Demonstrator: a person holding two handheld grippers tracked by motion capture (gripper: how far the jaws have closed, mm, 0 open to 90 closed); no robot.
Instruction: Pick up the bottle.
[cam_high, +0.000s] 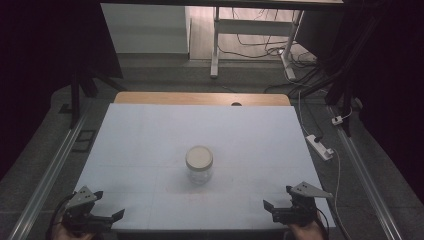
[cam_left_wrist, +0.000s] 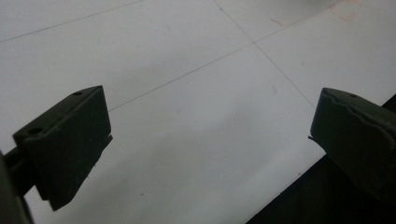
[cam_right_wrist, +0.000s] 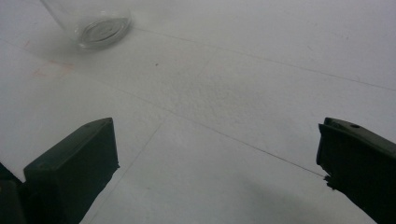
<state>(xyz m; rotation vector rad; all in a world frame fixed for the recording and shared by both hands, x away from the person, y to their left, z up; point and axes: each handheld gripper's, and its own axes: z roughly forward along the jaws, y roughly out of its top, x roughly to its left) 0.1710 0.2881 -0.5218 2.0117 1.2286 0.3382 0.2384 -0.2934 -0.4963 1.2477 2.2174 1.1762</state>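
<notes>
Left gripper (cam_high: 107, 206) at the near counter (cam_high: 150, 135) edge, jaws spread wide, nothing between them, likely parked ready to start. Jar (cam_high: 199, 164) with pale lid, upright mid-counter, sits ahead and to the right of it, well apart. Right gripper (cam_high: 278, 198) at the near right corner, also wide open and empty; jar is ahead and to its left, its glass base (cam_right_wrist: 100, 29) visible beyond the jaws. Probably both reach in next.
</notes>
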